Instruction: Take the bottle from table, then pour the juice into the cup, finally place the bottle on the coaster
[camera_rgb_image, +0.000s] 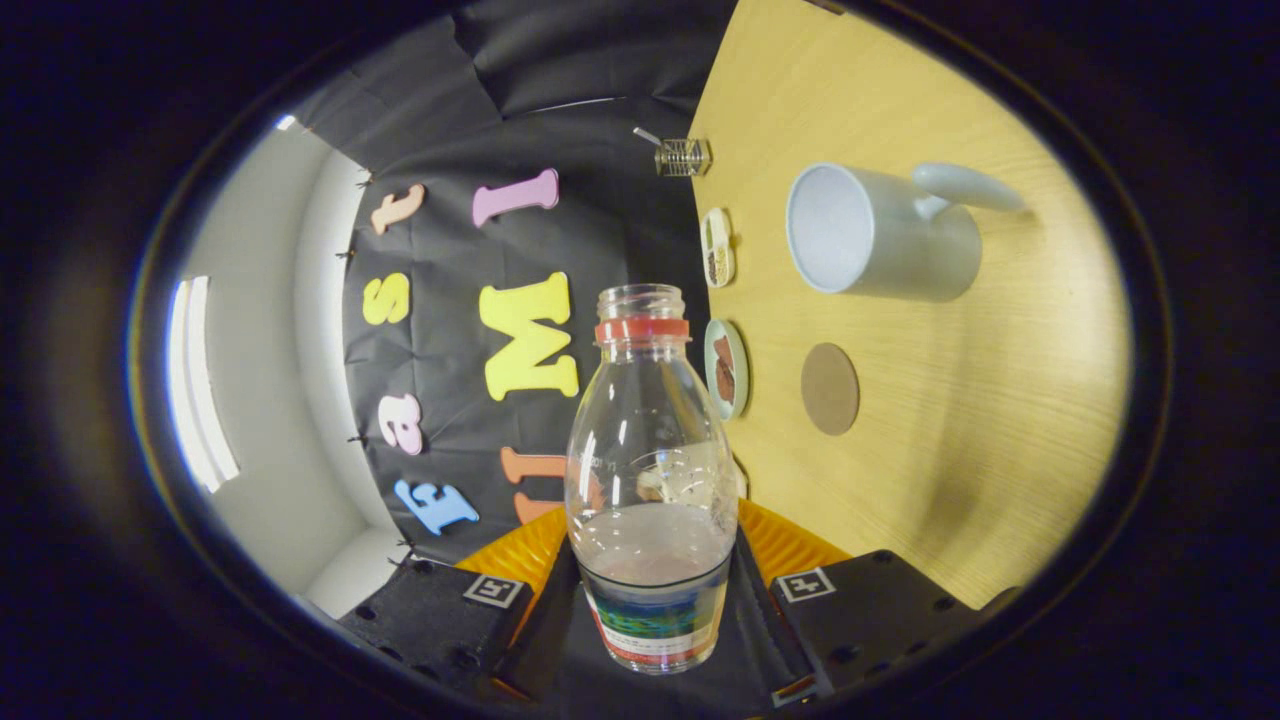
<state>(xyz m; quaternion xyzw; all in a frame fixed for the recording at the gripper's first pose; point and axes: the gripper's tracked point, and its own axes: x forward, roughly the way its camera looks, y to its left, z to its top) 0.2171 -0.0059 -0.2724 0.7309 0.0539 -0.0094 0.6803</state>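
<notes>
Tongs (655, 590) hold the bottle (650, 480) between their two fingers, and both fingers press on its lower part, one on each side. The bottle is clear, has no cap on, and has a red ring round its neck. A little pale juice sits in the bottom of it.

The whole view is tipped over on its side, so the table (960, 480) stands like a wall next to the bottle. That means the bottle's long way runs along the table top, not up from it. It looks like the bottle is tipped over for pouring. The open mouth of the bottle points away from the tongs.

The cup (880, 235) is white with a handle. It sits on the table, past the bottle's mouth and off to the side. Its open top faces the same side the bottle is on. The bottle's mouth is not over the cup; the two are apart. I think the next move has to bring the mouth to the cup.

The round brown coaster (829, 388) lies on the table between the cup and the tongs, nearer the bottle than the cup is.

The bottle has a bright label low down, but the words are too small to read.
</notes>
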